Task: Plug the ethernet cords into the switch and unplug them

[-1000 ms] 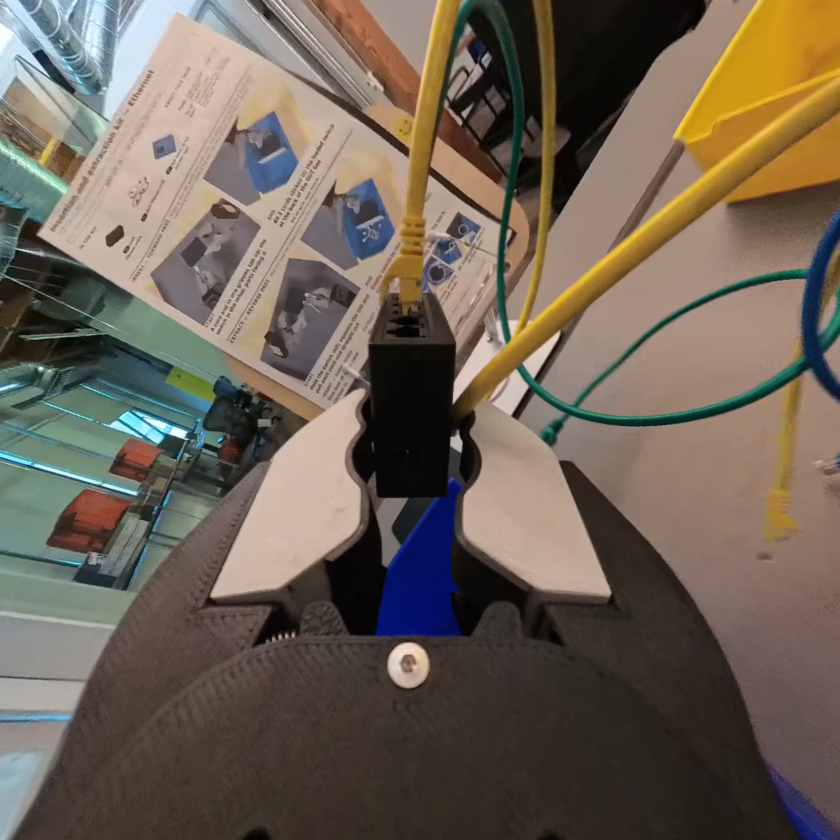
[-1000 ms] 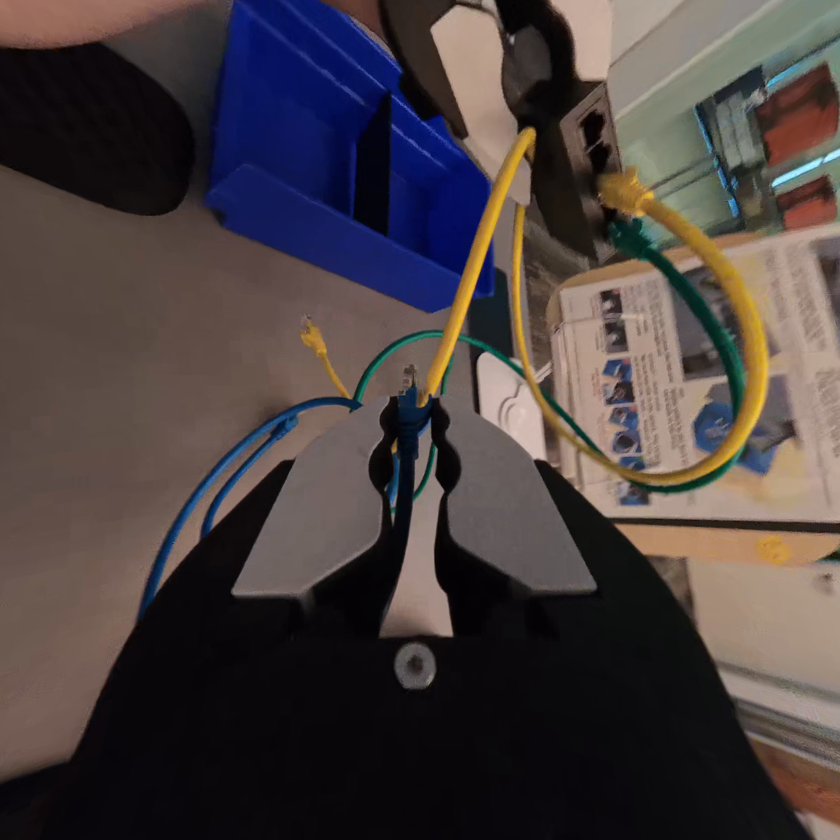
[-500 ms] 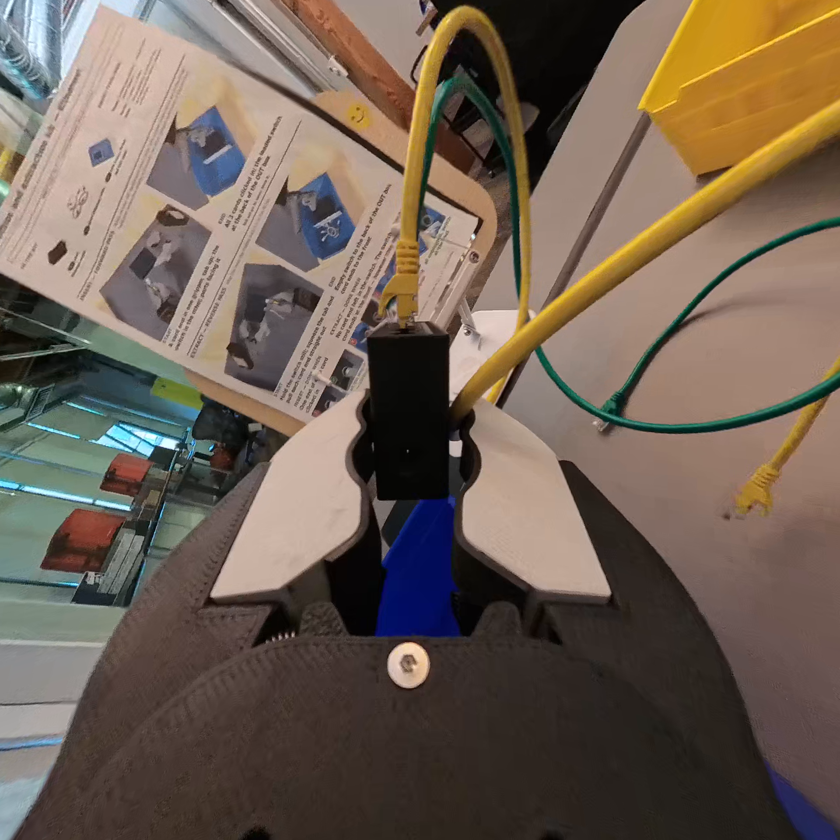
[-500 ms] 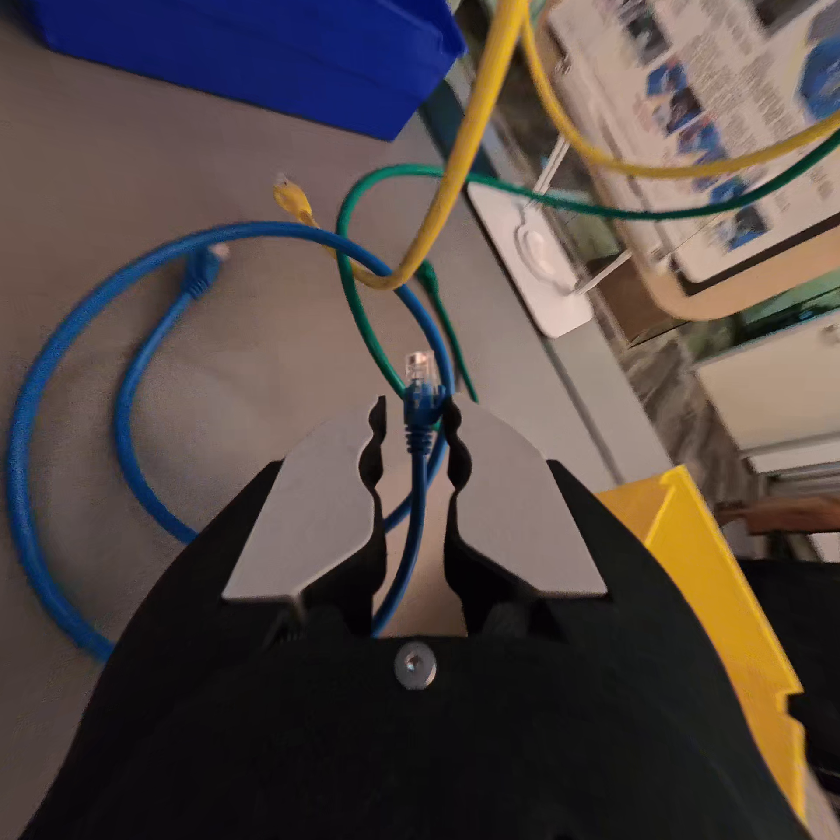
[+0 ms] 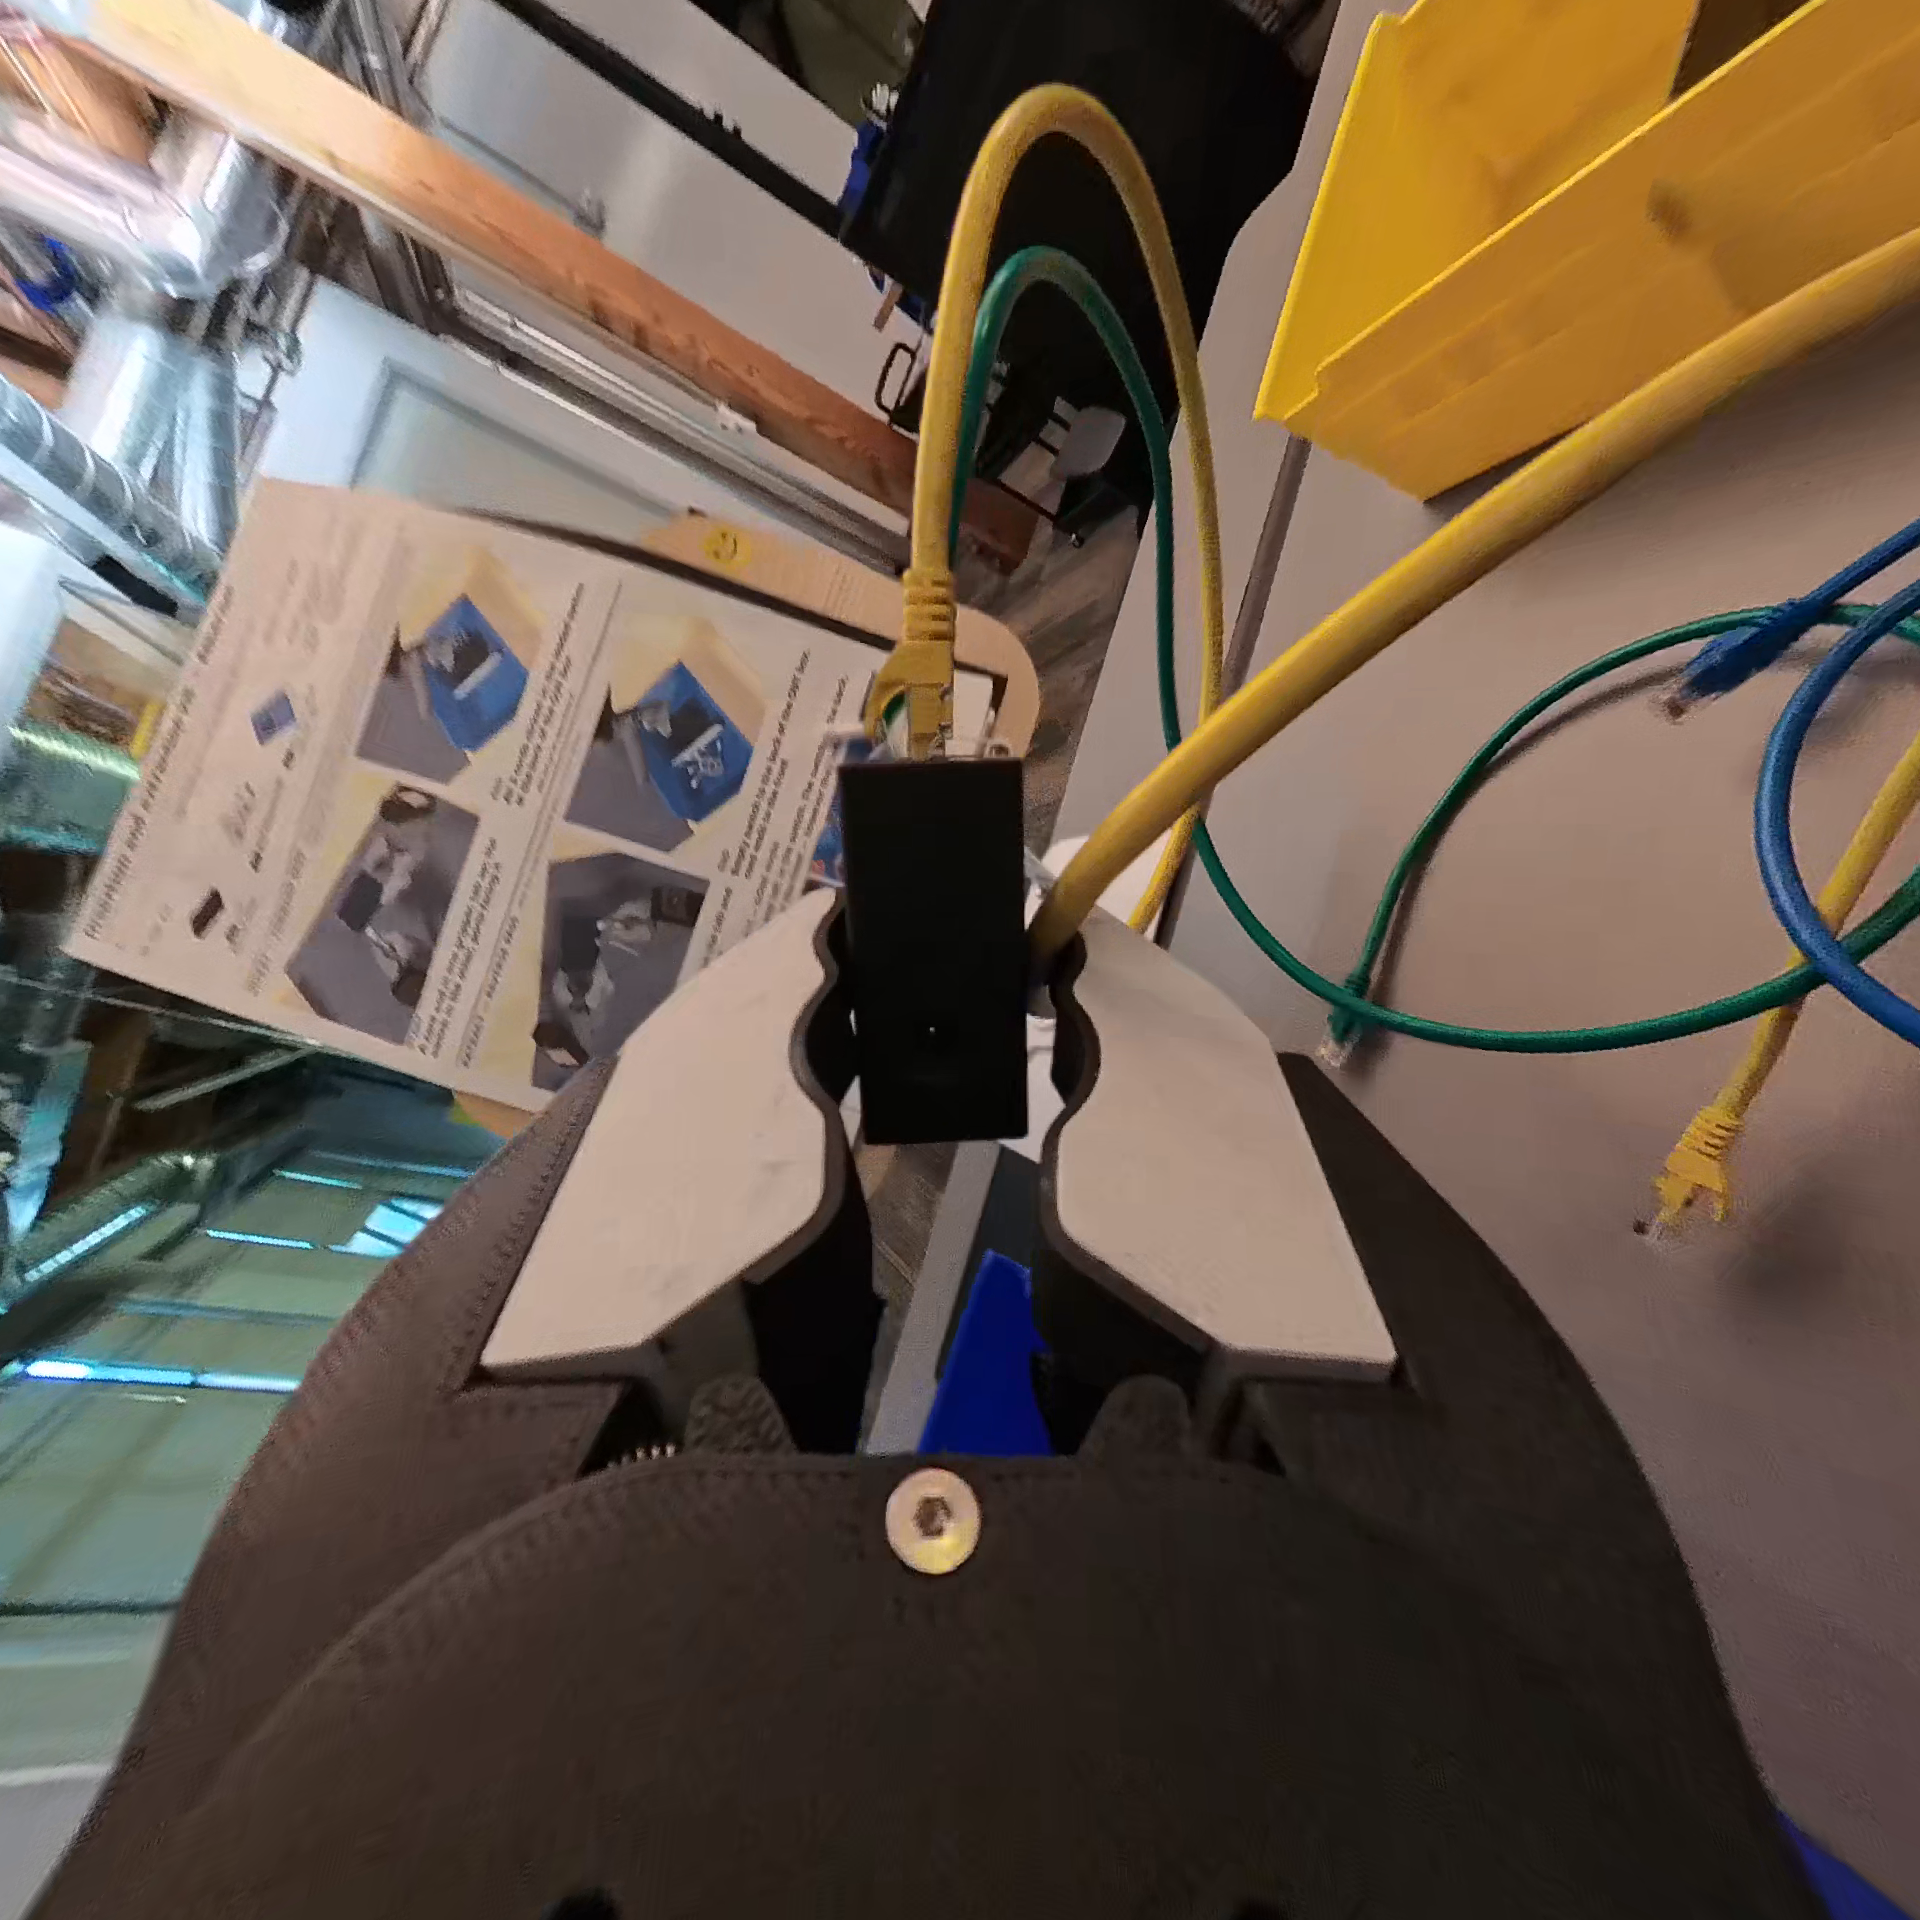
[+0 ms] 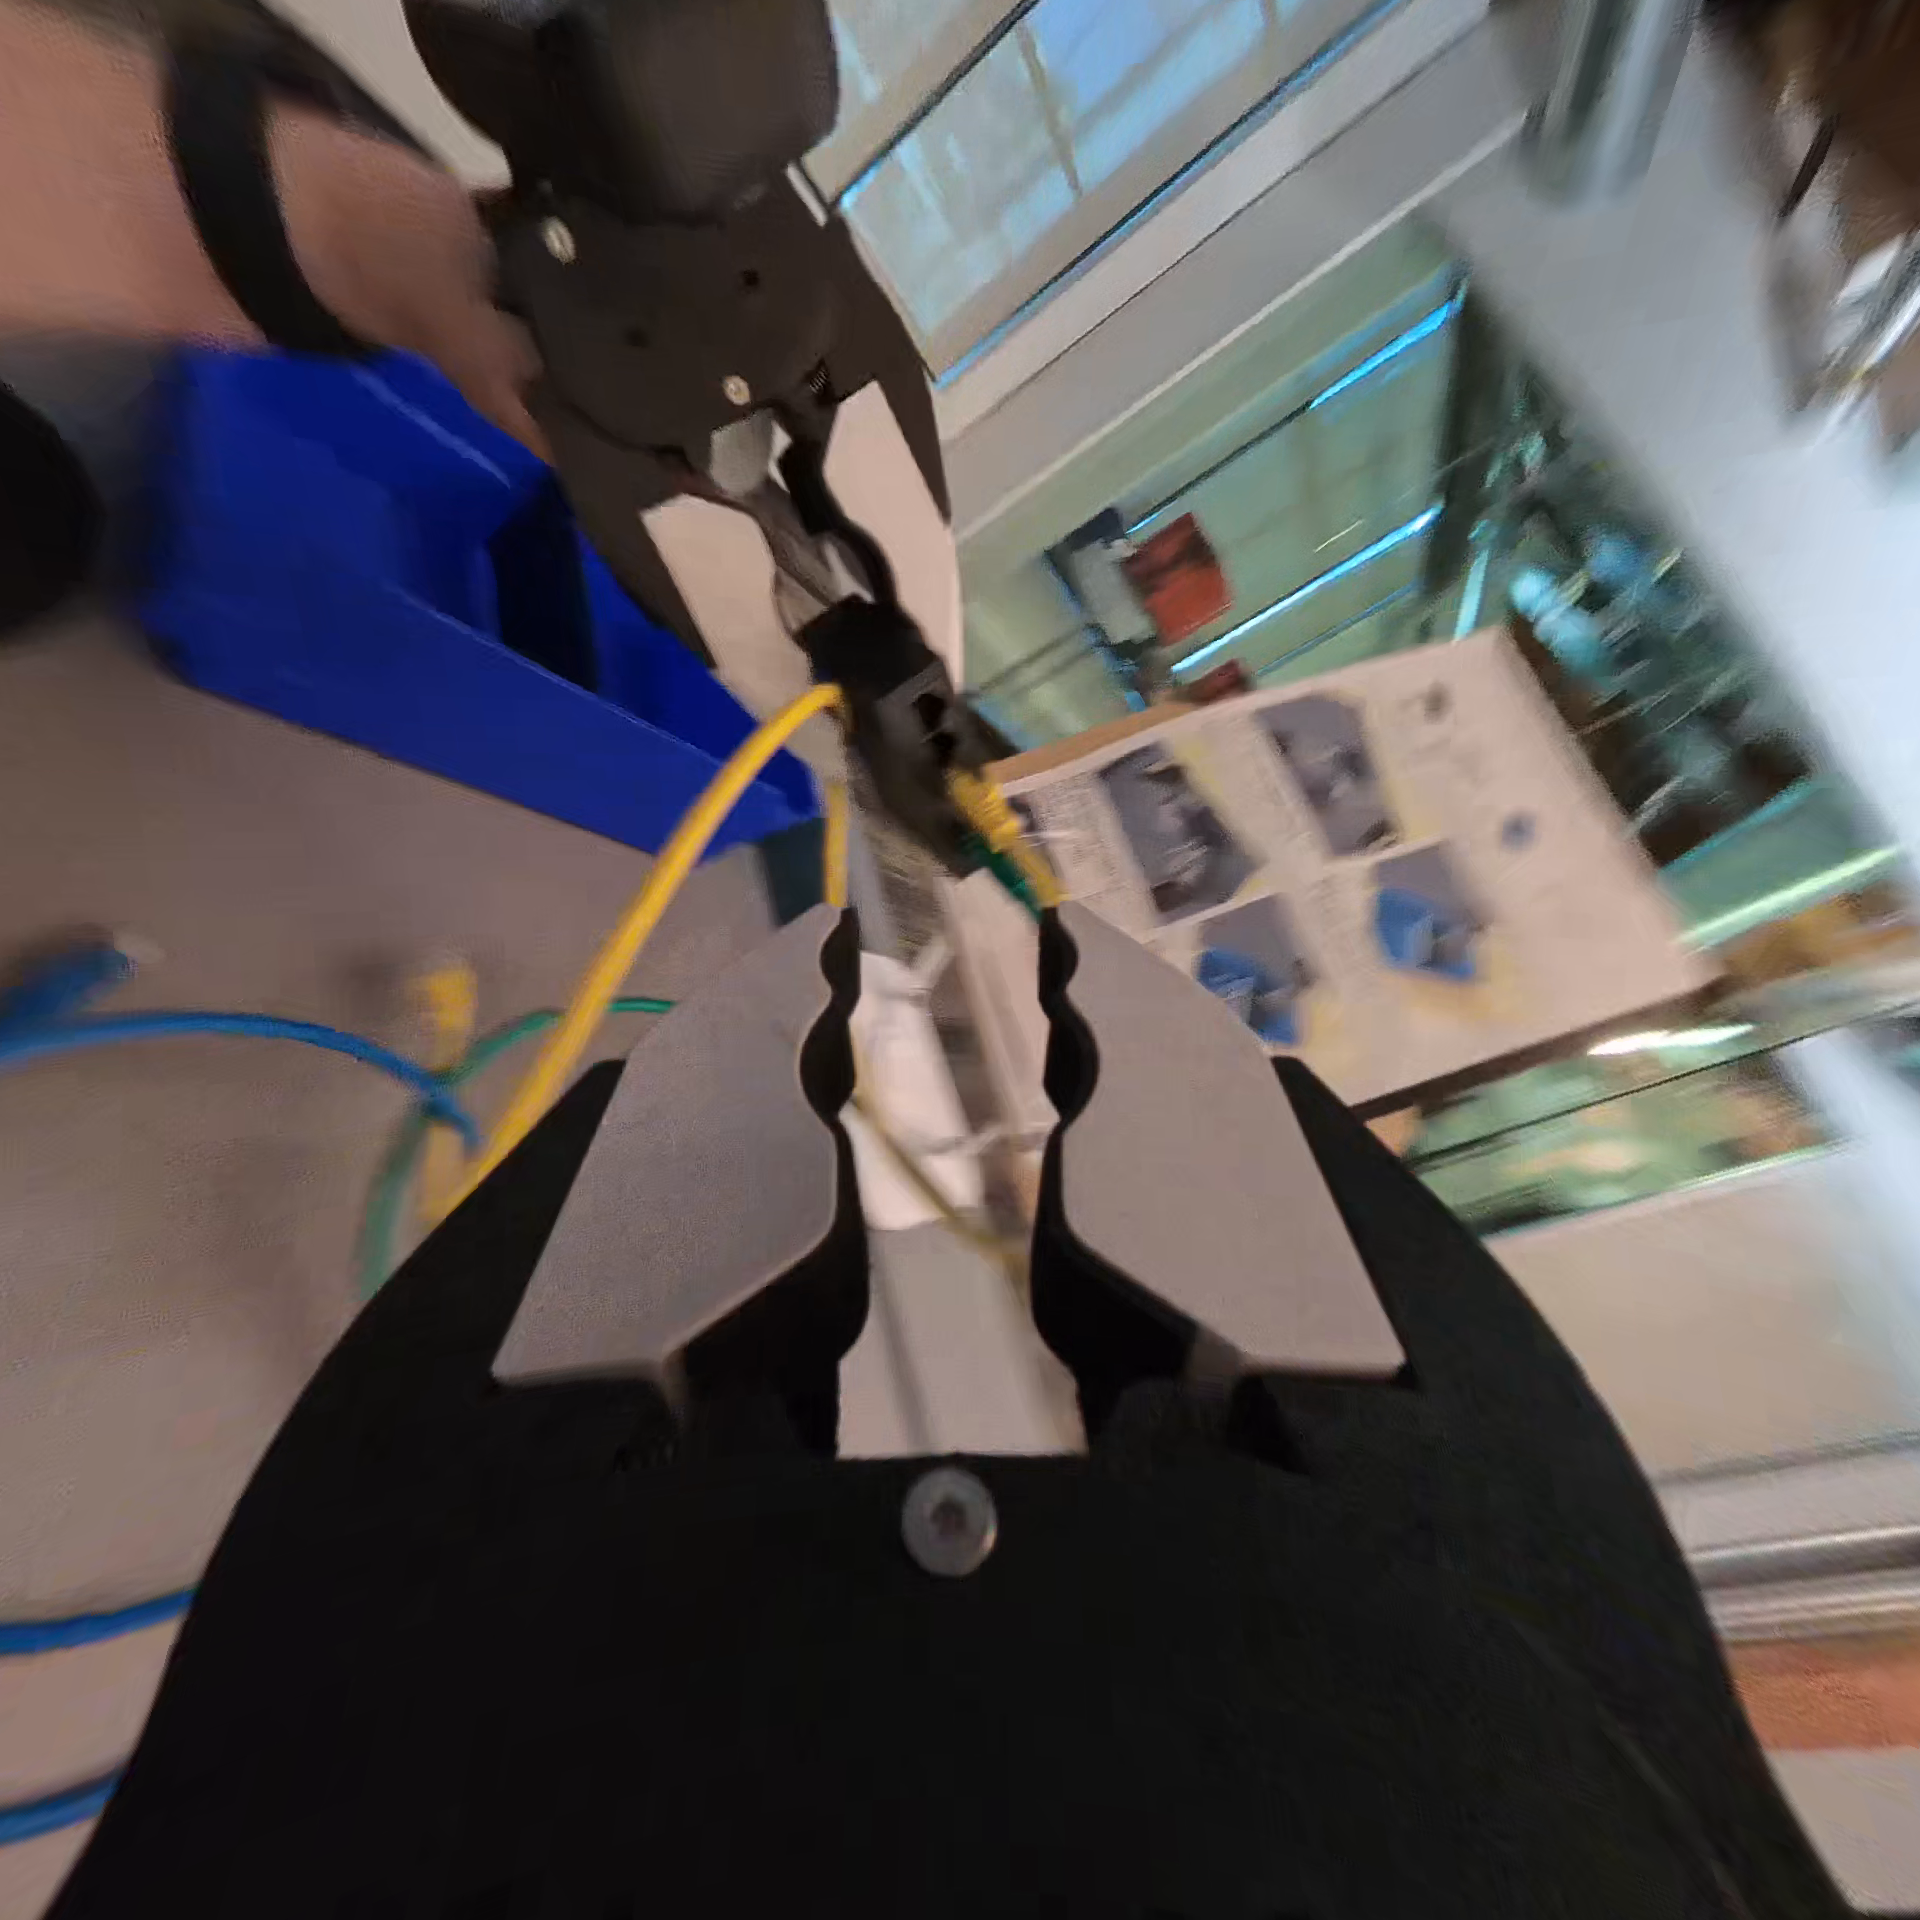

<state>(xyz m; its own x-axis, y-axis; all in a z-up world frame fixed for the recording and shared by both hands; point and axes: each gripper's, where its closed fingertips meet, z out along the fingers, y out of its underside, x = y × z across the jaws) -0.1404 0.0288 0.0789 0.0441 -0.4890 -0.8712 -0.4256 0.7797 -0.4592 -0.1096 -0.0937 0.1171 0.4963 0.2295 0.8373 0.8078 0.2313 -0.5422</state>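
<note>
My left gripper (image 5: 940, 935) is shut on the small black switch (image 5: 930, 883) and holds it upright above the grey table (image 5: 1558, 1455). A yellow cord (image 5: 925, 623) and a green cord (image 5: 1143, 416) are plugged into its far end and loop back down. A second yellow cord (image 5: 1351, 634) runs past the right finger. My right gripper (image 6: 945, 925) is open and empty, just short of the switch (image 6: 894, 707) and its yellow and green plugs (image 6: 987, 821). The left gripper (image 6: 831, 613) shows above it. A blue cord (image 6: 208, 1029) lies loose on the table.
A yellow bin (image 5: 1558, 239) stands at the far right and a blue bin (image 6: 364, 582) near the left gripper. A printed instruction sheet (image 5: 468, 810) leans behind the table edge. Loose yellow (image 5: 1694, 1153), green (image 5: 1345, 1023) and blue (image 5: 1714, 665) plugs lie on the table.
My right gripper let go of the blue cord, opened, and swung up towards the switch. My left gripper kept hold of the switch and tilted a little.
</note>
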